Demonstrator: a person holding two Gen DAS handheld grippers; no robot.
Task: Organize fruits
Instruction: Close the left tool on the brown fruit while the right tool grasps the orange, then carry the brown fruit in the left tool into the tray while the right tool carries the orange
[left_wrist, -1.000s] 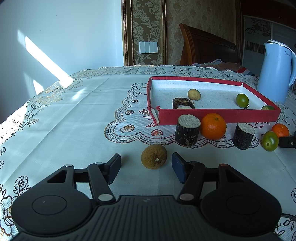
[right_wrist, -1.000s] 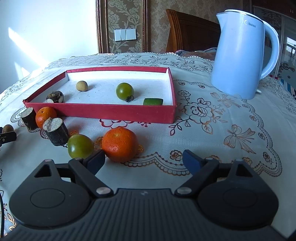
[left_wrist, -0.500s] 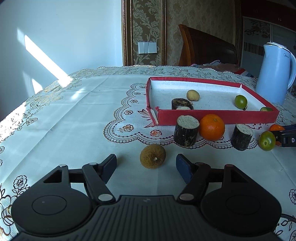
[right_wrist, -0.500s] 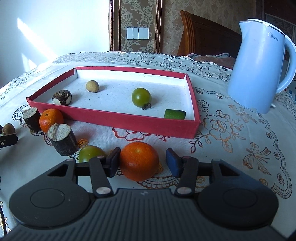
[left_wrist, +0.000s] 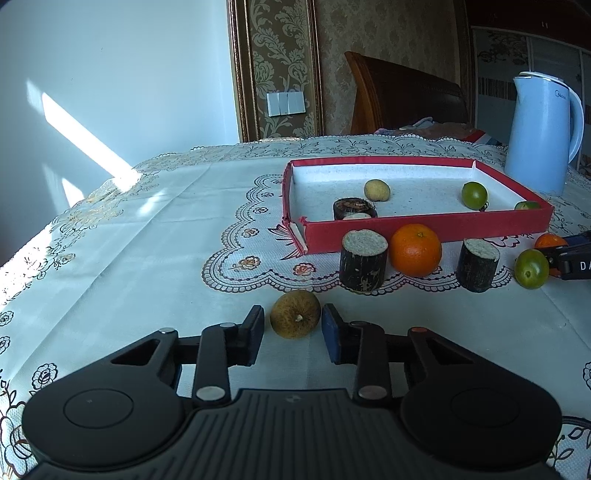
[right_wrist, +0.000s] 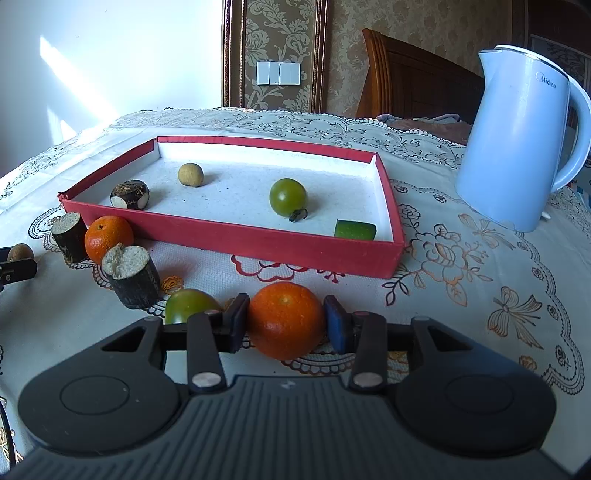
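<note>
Pick-up step: left gripper (left_wrist: 292, 334) jaws closing around brown fruit (left_wrist: 295, 318), slight gaps showing; right gripper (right_wrist: 286, 326) jaws closing, clamped on orange (right_wrist: 285, 320). Next: lift both, carry into red tray (right_wrist: 236, 244).

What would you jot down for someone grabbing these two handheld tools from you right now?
Left gripper: jaws closing around the brown fruit on the tablecloth; a small gap remains on its left.
Right gripper: jaws closing, pressing on the orange.
Already in the red tray: a tan fruit, a green tomato, a dark stub, a green piece.
Still outside: another orange, a green tomato, two dark stubs.
Next: probably lift both fruits into the tray.
</note>
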